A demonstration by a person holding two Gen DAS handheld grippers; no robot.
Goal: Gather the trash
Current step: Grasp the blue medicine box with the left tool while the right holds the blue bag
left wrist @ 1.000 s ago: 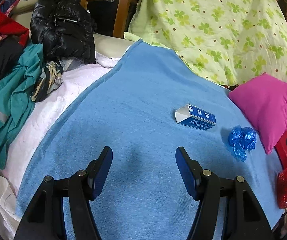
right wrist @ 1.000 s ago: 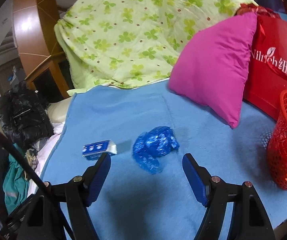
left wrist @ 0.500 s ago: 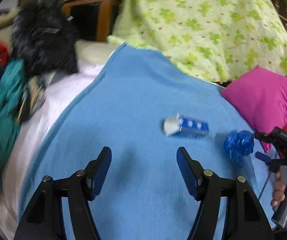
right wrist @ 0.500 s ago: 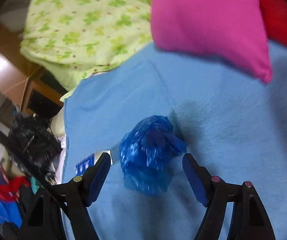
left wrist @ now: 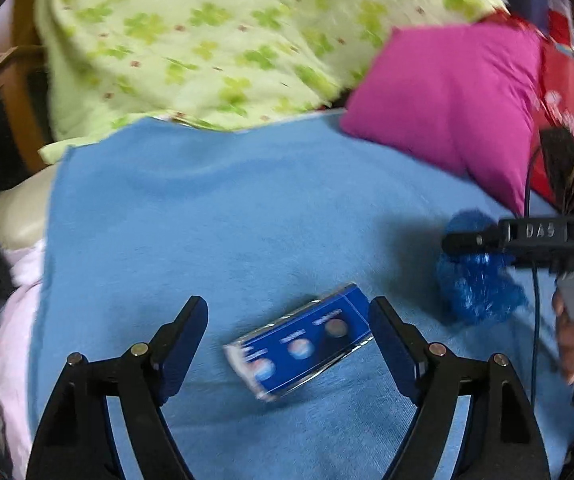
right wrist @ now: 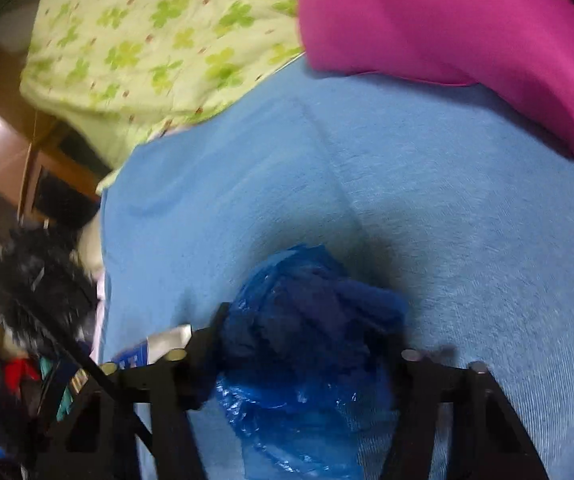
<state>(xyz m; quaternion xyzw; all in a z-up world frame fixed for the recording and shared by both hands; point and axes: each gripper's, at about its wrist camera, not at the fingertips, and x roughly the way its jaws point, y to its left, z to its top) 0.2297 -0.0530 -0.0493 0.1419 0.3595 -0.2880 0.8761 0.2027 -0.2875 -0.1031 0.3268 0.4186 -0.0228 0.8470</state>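
A blue-and-white carton (left wrist: 303, 348) lies flat on the blue blanket (left wrist: 215, 216), between the fingers of my left gripper (left wrist: 289, 320). Its jaws are opening and neither pad presses the carton. To the right lies a crumpled blue plastic bag (left wrist: 475, 292), with my right gripper (left wrist: 459, 248) down on it and a hand (left wrist: 571, 332) on the handle. In the right wrist view the bag (right wrist: 307, 320) fills the gap of the right gripper (right wrist: 299, 336). Those jaws are closing, and both pads touch the bag. A corner of the carton (right wrist: 159, 344) shows at left.
A pink pillow (left wrist: 451, 100) lies at the back right, with a red bag (left wrist: 567, 96) behind it. A green clover quilt (left wrist: 215, 40) is heaped at the back. Dark clothes (right wrist: 35, 292) pile up off the blanket's left edge, near a wooden cabinet (right wrist: 3, 148).
My left gripper swung right and rolled until the carton lay between its fingers, and its jaws widened. My right gripper dropped onto the blue bag and its jaws narrowed around it.
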